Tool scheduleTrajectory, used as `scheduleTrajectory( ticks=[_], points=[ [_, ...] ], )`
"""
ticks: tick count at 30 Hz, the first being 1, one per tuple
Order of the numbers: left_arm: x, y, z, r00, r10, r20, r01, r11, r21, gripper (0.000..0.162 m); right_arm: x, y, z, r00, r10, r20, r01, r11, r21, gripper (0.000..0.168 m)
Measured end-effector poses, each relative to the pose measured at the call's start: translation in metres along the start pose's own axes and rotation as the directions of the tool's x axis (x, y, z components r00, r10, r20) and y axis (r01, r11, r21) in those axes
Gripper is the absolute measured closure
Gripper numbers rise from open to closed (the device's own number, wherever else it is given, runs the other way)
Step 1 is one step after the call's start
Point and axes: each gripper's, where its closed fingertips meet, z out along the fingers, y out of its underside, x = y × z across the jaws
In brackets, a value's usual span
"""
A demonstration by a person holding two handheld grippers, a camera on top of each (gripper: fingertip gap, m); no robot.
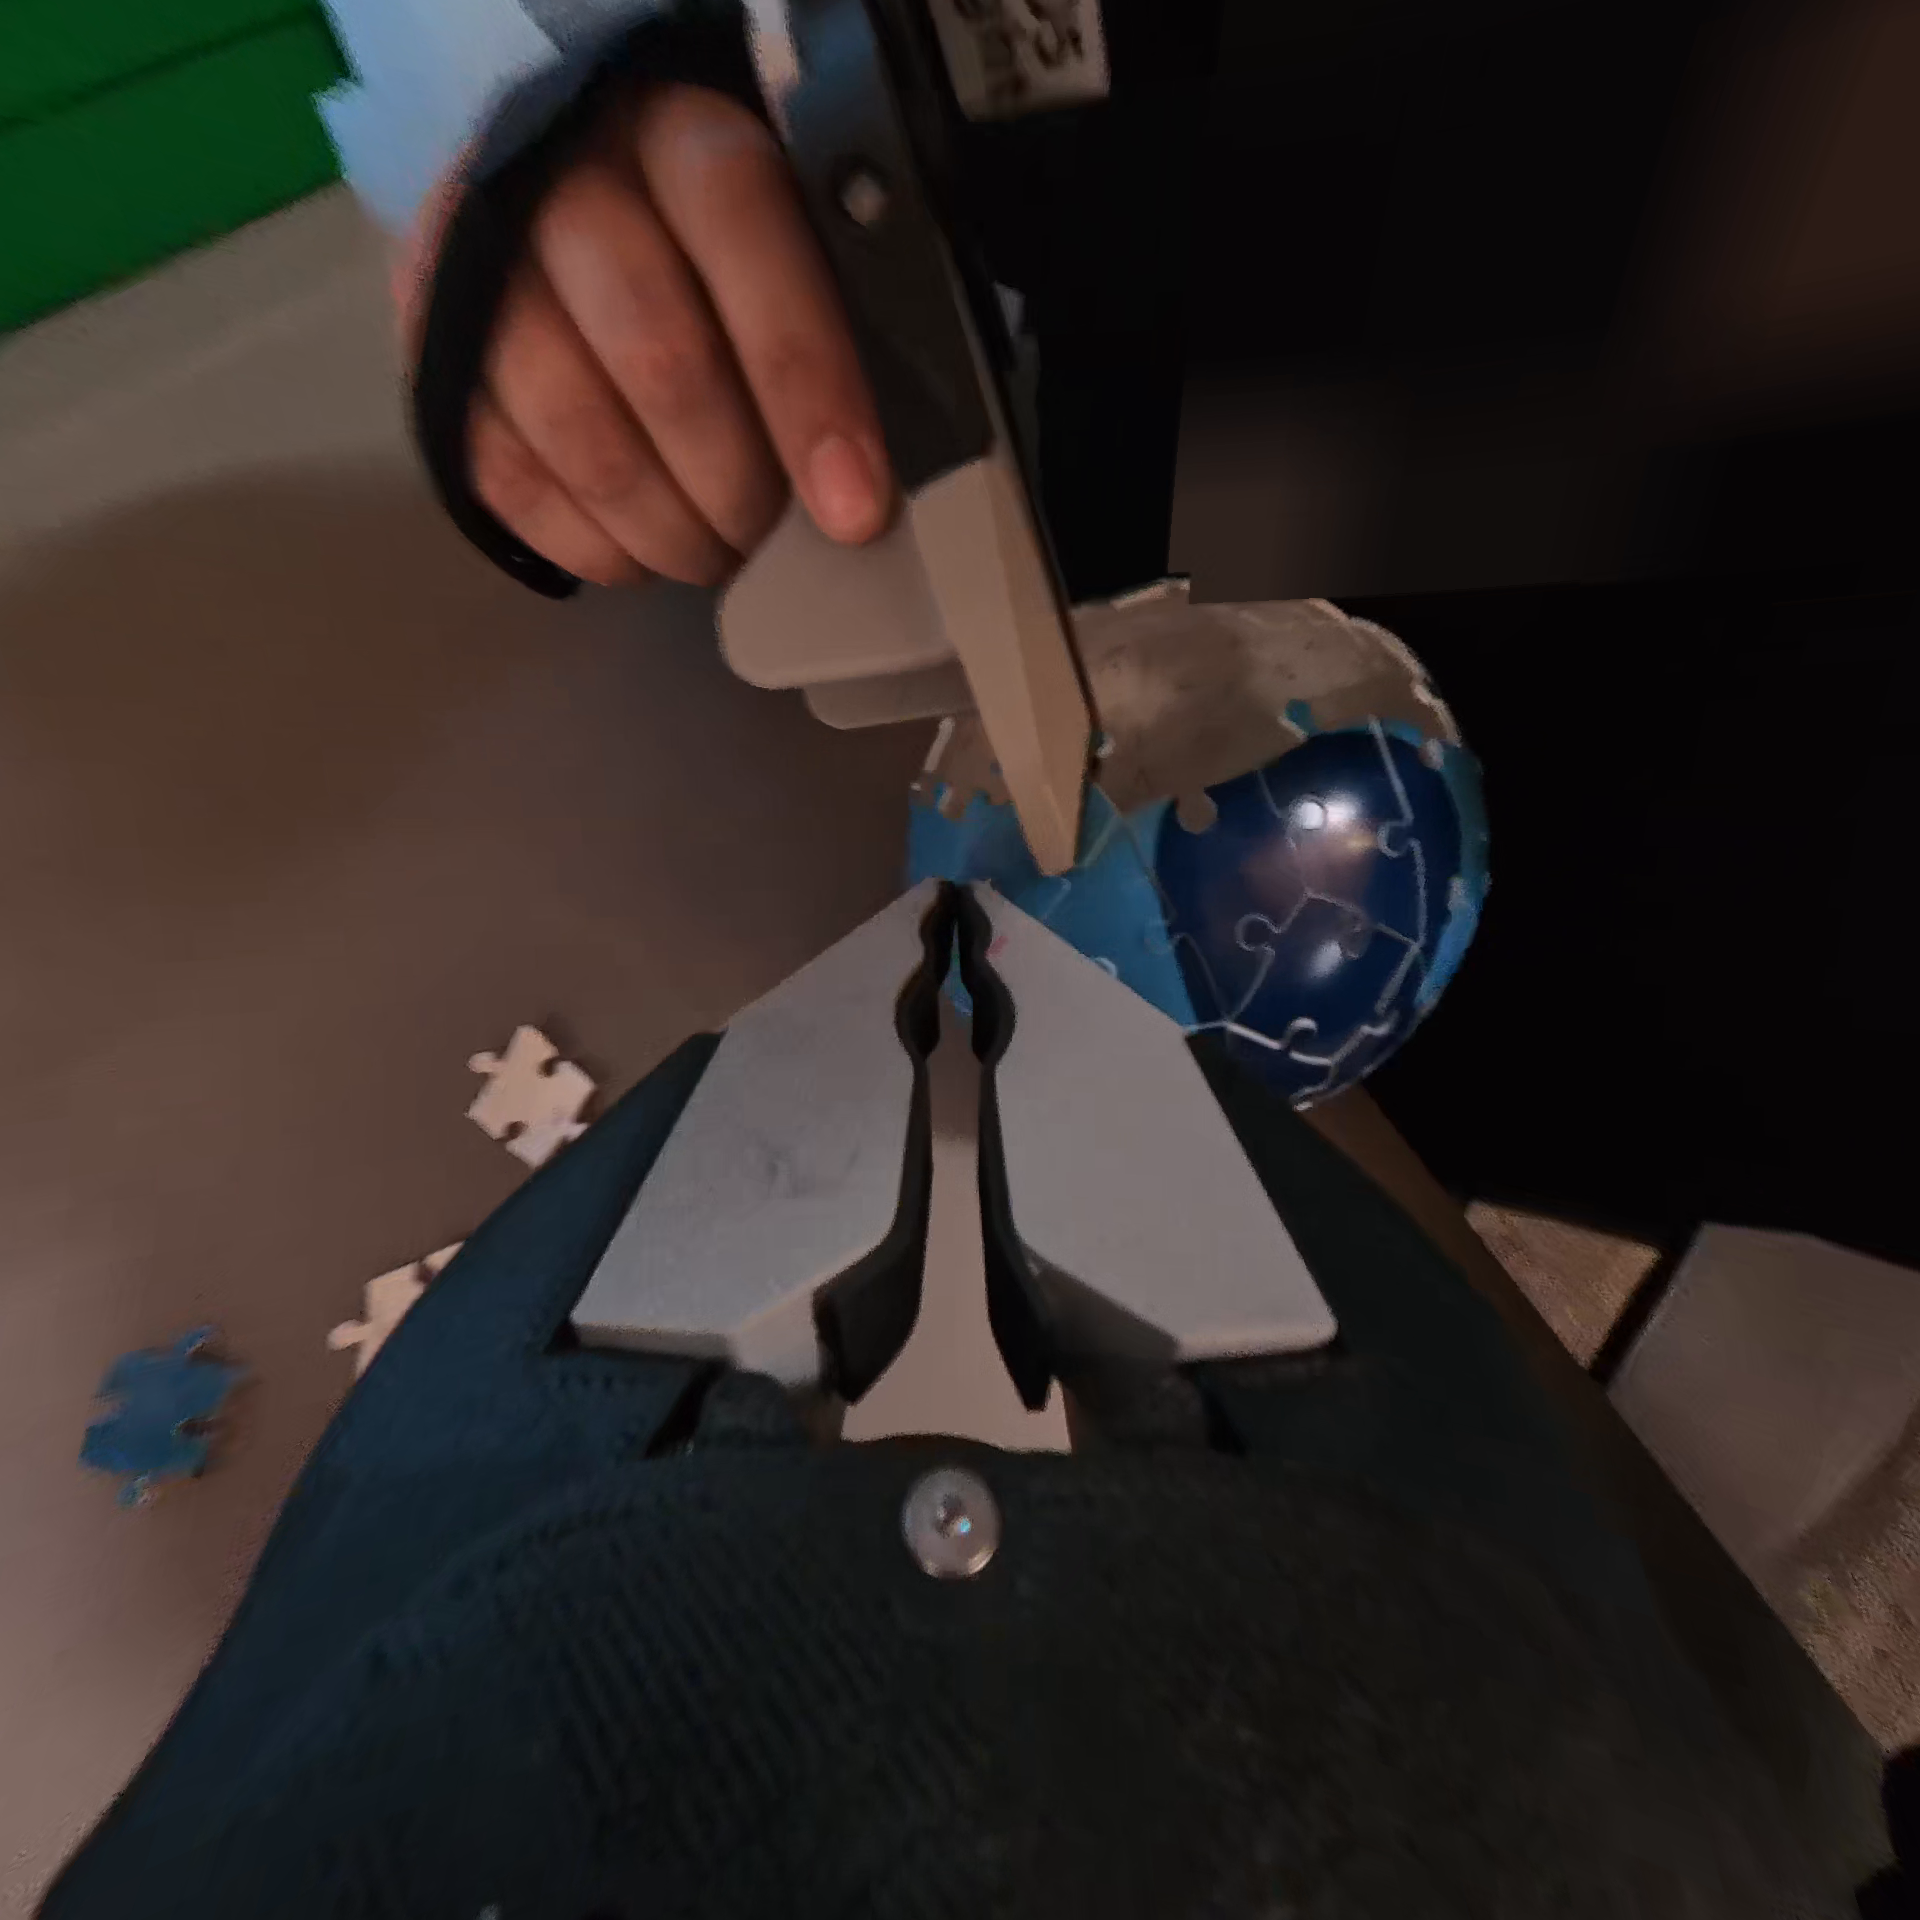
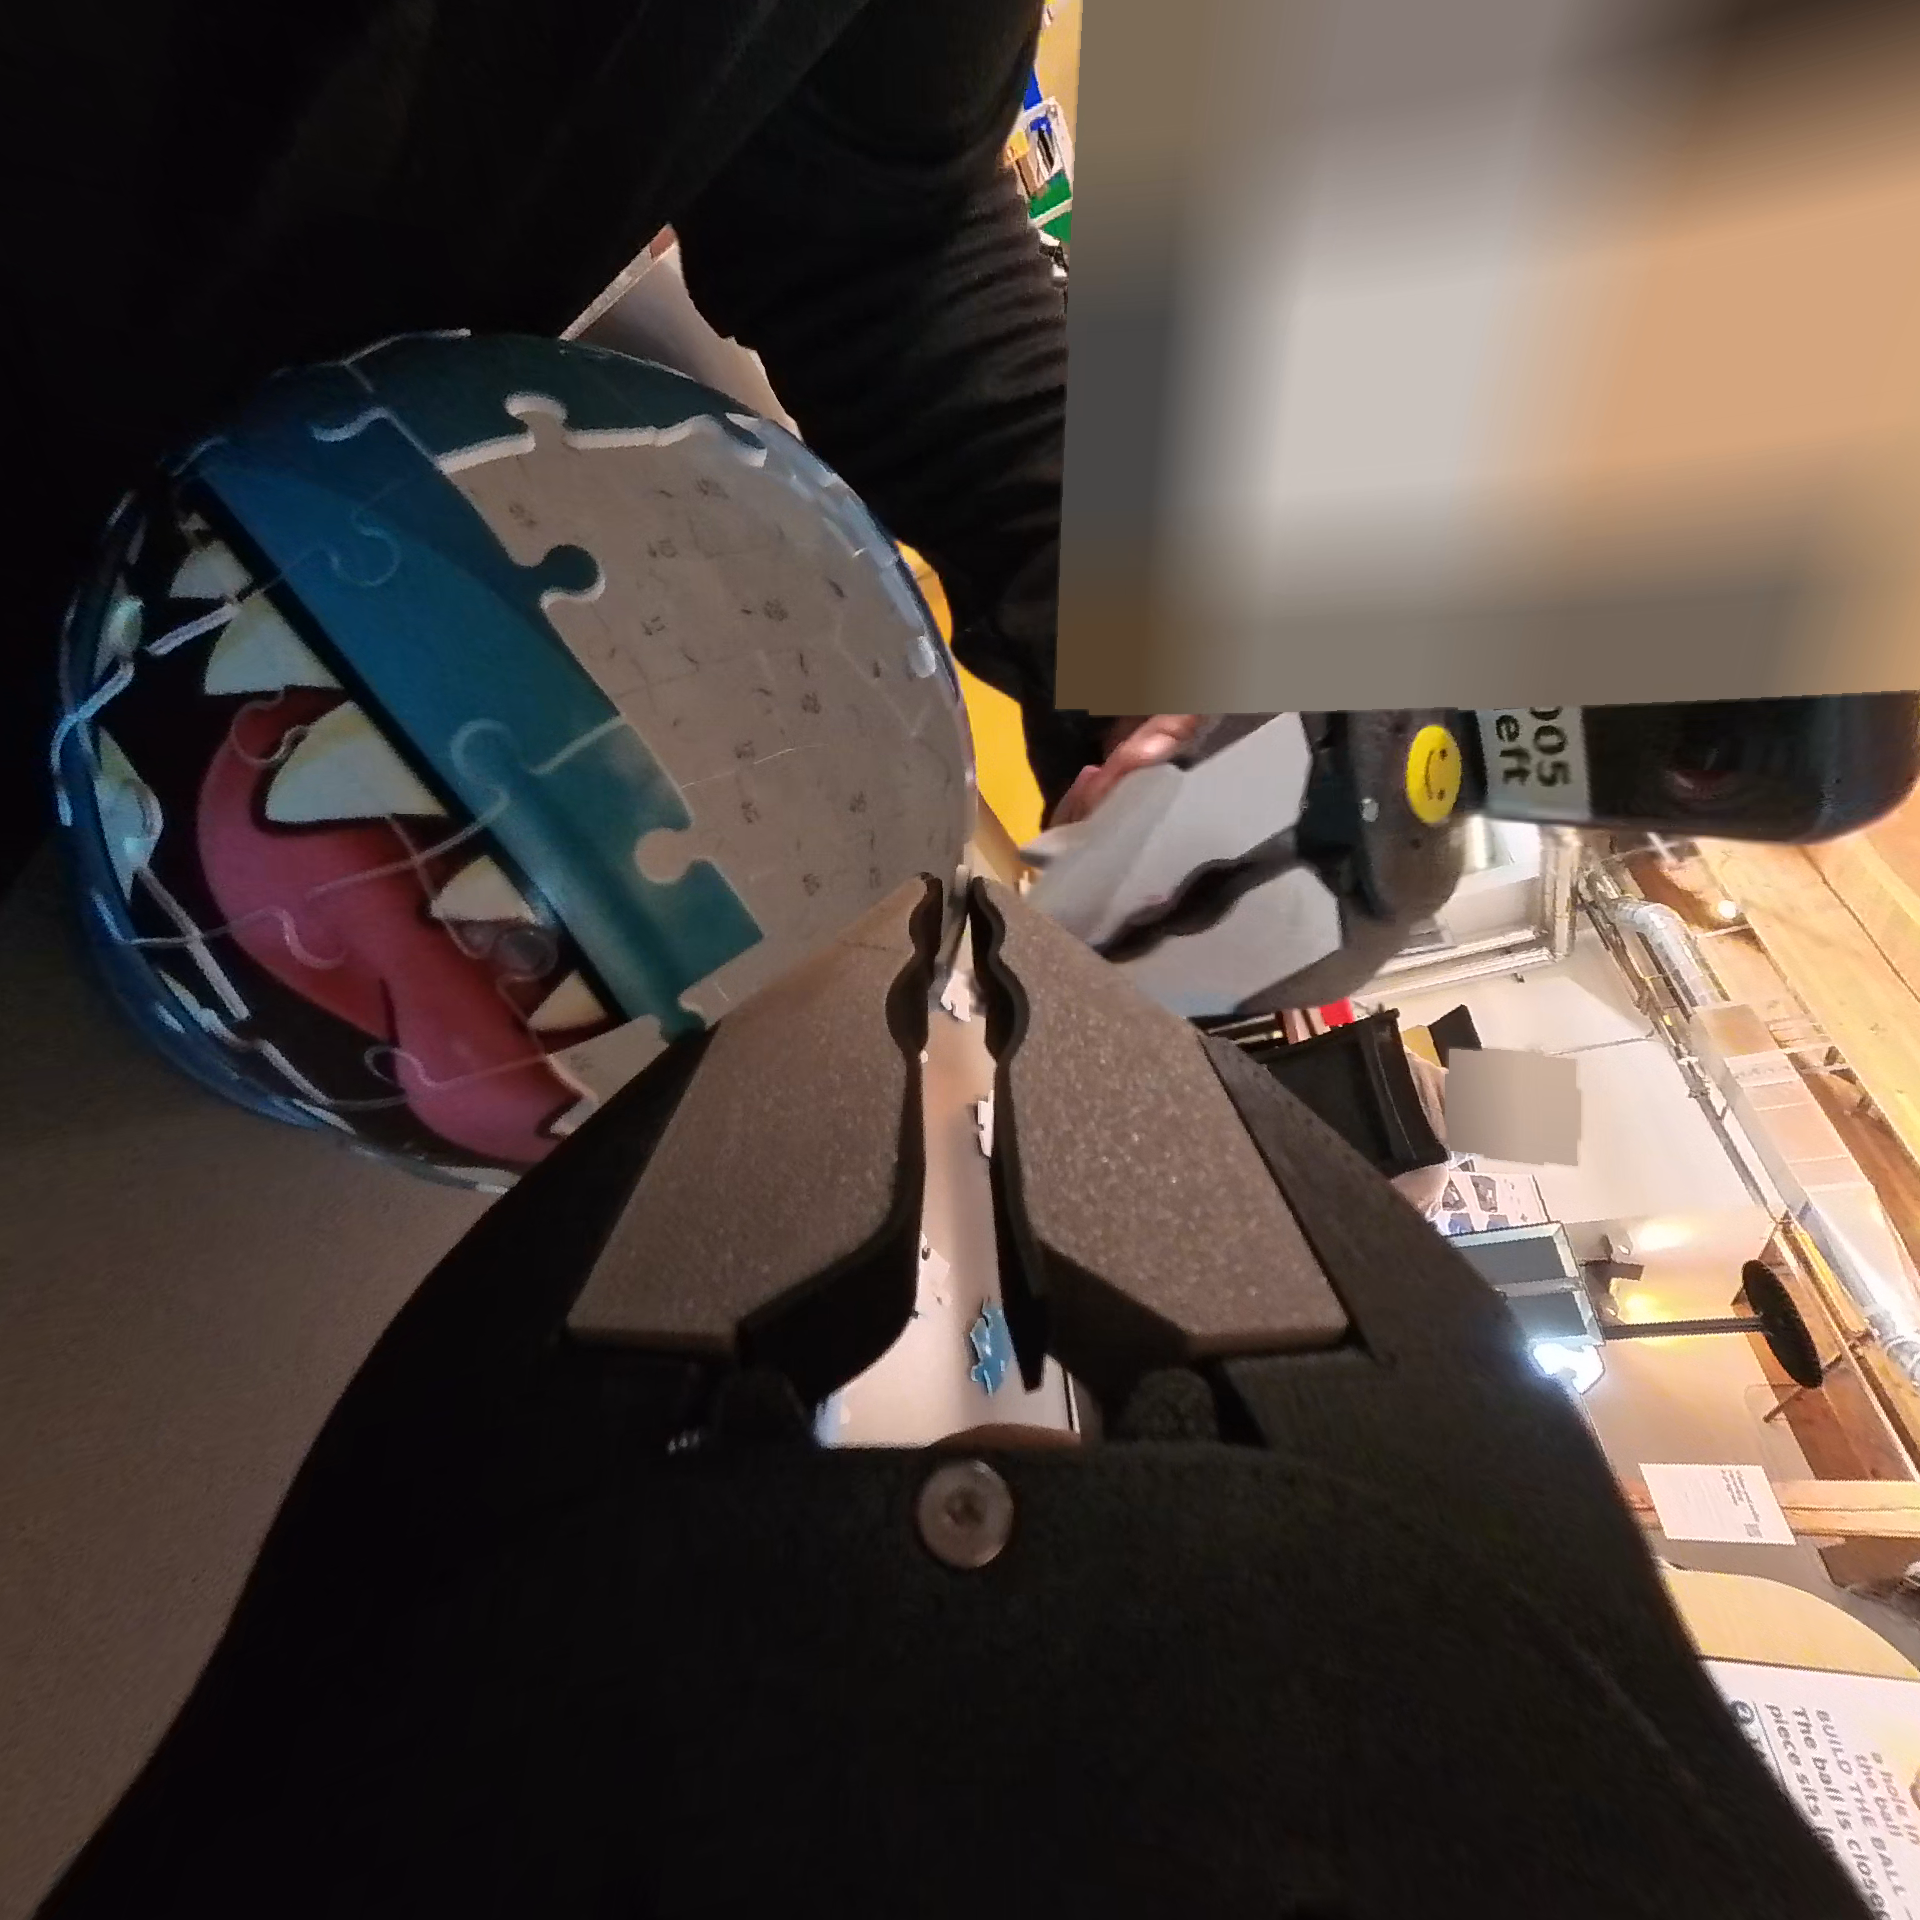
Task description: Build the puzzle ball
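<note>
Half-built glossy blue plastic puzzle ball (image 1: 1299,894) on tan table (image 1: 260,831), open rim up. Just ahead-right of left gripper (image 1: 951,896), fingers pressed together, nothing pinched. Right gripper (image 2: 951,894) at ball's rim, nearly closed, possibly nipping rim; cannot tell. Loose white piece (image 1: 530,1091) near left.

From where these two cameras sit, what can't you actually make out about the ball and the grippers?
- Left wrist view: whether the left gripper pinches the puzzle ball; its own fingers hide the contact.
- Right wrist view: what the right gripper grips at the ball's open edge; its tips cover that spot.
- Right wrist view: the small marks inside the ball's grey shell, too small.
- Left wrist view: the loose pieces, blurred; a gripper body cuts one off.
</note>
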Motion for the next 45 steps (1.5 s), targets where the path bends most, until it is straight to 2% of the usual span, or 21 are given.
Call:
scheduleTrajectory(
  ticks=[3, 9, 14, 20, 24, 28, 35, 38, 45],
  points=[
    [-0.003, 0.008, 0.006, 0.999, 0.026, 0.024, -0.024, 0.997, -0.067, 0.162, 0.0, 0.0, 0.0, 1.0, -0.001, 0.0, 0.001, 1.0, 0.001, 0.167],
    [-0.002, -0.011, -0.011, 0.999, 0.021, 0.03, -0.022, 0.999, 0.039, 0.162, 0.0, 0.001, 0.0, 1.0, -0.004, -0.001, 0.004, 1.0, -0.001, 0.167],
    [0.002, 0.0, 0.0, 1.0, 0.023, 0.012, -0.023, 0.999, -0.025, 0.162, 0.0, 0.001, 0.0, 1.0, -0.003, 0.0, 0.003, 1.0, 0.0, 0.167],
    [-0.003, -0.009, -0.009, 0.999, 0.016, 0.034, -0.017, 0.999, 0.029, 0.162, 0.0, 0.002, 0.0, 1.0, -0.004, -0.001, 0.004, 1.0, -0.001, 0.167],
    [-0.003, 0.006, 0.006, 1.0, 0.018, 0.026, -0.016, 0.999, -0.047, 0.162, 0.0, 0.001, 0.0, 1.0, -0.004, 0.0, 0.004, 1.0, 0.004, 0.167],
    [-0.007, -0.006, -0.01, 0.999, 0.007, 0.045, -0.007, 1.0, 0.015, 0.162, 0.0, 0.002, 0.0, 1.0, -0.014, -0.004, 0.014, 1.0, -0.001, 0.167],
    [-0.003, -0.003, -0.017, 0.996, 0.018, 0.088, -0.019, 1.0, 0.003, 0.162, -0.001, 0.0, -0.003, 0.999, -0.032, 0.004, 0.032, 0.999, -0.002, 0.162],
    [-0.003, -0.003, -0.023, 0.993, 0.005, 0.116, -0.008, 1.0, 0.021, 0.162, 0.003, -0.003, -0.007, 1.0, -0.015, -0.007, 0.015, 1.0, 0.012, 0.156],
    [0.002, -0.003, -0.04, 0.982, -0.021, 0.19, 0.008, 0.997, 0.071, 0.162, 0.006, -0.003, -0.022, 0.999, 0.042, 0.007, -0.043, 0.998, 0.037, 0.156]
  ],
)
